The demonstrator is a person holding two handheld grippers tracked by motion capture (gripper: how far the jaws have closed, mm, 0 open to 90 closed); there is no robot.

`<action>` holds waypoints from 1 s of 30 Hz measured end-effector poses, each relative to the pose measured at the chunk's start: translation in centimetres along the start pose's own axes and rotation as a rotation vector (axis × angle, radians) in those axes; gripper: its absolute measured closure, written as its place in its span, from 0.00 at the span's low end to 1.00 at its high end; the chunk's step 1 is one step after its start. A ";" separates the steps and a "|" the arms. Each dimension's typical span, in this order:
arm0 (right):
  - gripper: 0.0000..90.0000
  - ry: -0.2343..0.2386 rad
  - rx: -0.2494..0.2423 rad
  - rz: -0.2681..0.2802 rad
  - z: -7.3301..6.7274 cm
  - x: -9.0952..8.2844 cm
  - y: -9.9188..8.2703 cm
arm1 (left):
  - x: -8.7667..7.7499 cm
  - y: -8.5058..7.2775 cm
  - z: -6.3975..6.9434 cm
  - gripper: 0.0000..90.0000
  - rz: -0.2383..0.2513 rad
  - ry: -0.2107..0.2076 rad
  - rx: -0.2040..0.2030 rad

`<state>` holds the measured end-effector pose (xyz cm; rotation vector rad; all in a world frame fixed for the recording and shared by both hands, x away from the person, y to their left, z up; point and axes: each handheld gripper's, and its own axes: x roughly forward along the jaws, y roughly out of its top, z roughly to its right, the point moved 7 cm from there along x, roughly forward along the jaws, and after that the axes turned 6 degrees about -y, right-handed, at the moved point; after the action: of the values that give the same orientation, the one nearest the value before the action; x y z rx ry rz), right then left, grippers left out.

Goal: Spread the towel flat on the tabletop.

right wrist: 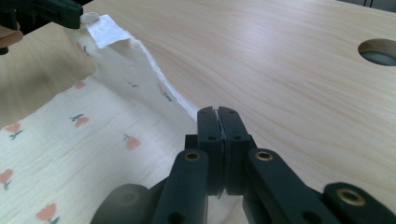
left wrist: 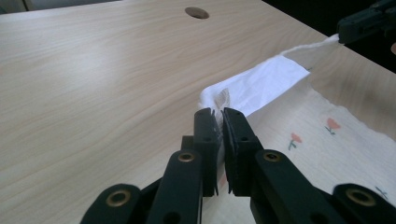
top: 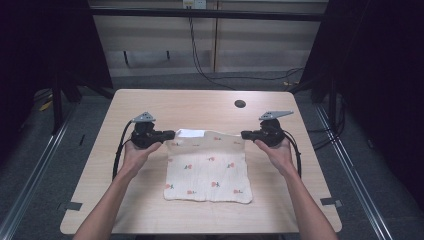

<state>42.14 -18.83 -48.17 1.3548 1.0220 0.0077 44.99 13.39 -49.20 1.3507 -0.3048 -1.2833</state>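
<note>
A cream cloth printed with small red flowers lies on the wooden table, its far edge lifted. My left gripper is shut on the far left corner, where a white label is folded over. In the left gripper view the jaws pinch the cloth by the label. My right gripper is shut on the far right corner. The right gripper view shows its jaws closed on the cloth's edge, which runs taut to the left gripper.
A round cable hole sits in the table beyond the cloth, toward the right. Bare wood surrounds the cloth on all sides. Dark frame posts stand off both sides of the table, and cables run along the floor behind it.
</note>
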 end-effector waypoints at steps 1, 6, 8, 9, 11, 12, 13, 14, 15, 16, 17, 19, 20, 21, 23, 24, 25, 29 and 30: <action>0.99 0.000 0.000 0.000 0.0 0.0 0.0 | 0.0 0.0 0.0 0.94 0.000 0.000 0.000; 0.95 -0.022 0.021 -0.037 1.1 1.3 -0.1 | 0.5 -0.4 -0.8 0.87 -0.006 0.002 -0.034; 0.90 -0.041 0.024 -0.041 1.2 1.6 0.0 | 0.5 -0.3 -0.8 0.80 -0.005 0.003 -0.036; 0.90 -0.041 0.024 -0.041 1.2 1.6 0.0 | 0.4 -0.3 -0.8 0.80 -0.007 0.005 -0.037; 0.83 -0.068 0.034 -0.029 1.4 1.6 0.0 | -0.9 0.4 -0.5 0.74 0.018 0.015 -0.025; 0.81 -0.077 0.035 -0.029 1.5 1.5 -0.1 | -1.3 0.4 -0.5 0.72 0.014 0.023 -0.020; 0.81 -0.077 0.035 -0.029 1.5 1.5 -0.1 | -1.3 0.4 -0.5 0.71 0.014 0.023 -0.020; 0.78 -0.082 0.043 -0.035 1.7 1.2 -0.3 | -1.9 0.5 -0.4 0.71 0.005 0.029 -0.002; 0.76 -0.086 0.045 -0.035 1.8 1.1 -0.3 | -2.2 0.4 -0.3 0.70 -0.003 0.038 0.008; 0.75 -0.084 0.046 -0.033 1.9 0.9 -0.4 | -2.3 0.4 -0.2 0.69 -0.002 0.036 0.007; 0.74 -0.081 0.047 -0.032 1.8 0.7 -0.4 | -2.5 0.3 -0.1 0.69 -0.005 0.033 0.009; 0.74 -0.066 0.044 -0.036 1.4 0.4 -0.7 | -2.7 0.1 0.1 0.69 -0.011 0.029 0.012; 0.73 -0.061 0.036 -0.044 1.0 0.2 -0.9 | -2.9 -0.5 0.4 0.69 -0.034 0.030 0.027; 0.73 -0.051 0.019 -0.046 0.6 0.0 -1.1 | -2.9 -0.5 0.4 0.69 -0.034 0.030 0.027; 0.73 -0.040 0.013 -0.051 0.1 -0.2 -1.5 | -3.1 -1.3 0.9 0.69 -0.050 0.024 0.037; 0.73 -0.029 -0.004 -0.065 -0.8 -0.5 -2.0 | -3.2 -1.7 1.2 0.69 -0.061 0.018 0.041; 0.73 -0.022 -0.012 -0.069 -1.2 -0.6 -2.3 | -3.2 -2.5 1.7 0.69 -0.079 0.007 0.047; 0.76 0.028 -0.047 -0.072 -3.0 -1.2 -3.6 | -3.1 -3.7 2.6 0.70 -0.076 -0.051 0.011; 0.76 0.037 -0.061 -0.073 -3.5 -1.3 -4.0 | -2.9 -4.3 2.9 0.69 -0.082 -0.059 -0.003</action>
<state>37.15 -17.92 -50.16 1.2656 1.0936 0.0097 39.53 15.35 -50.50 1.3361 -0.2900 -1.3932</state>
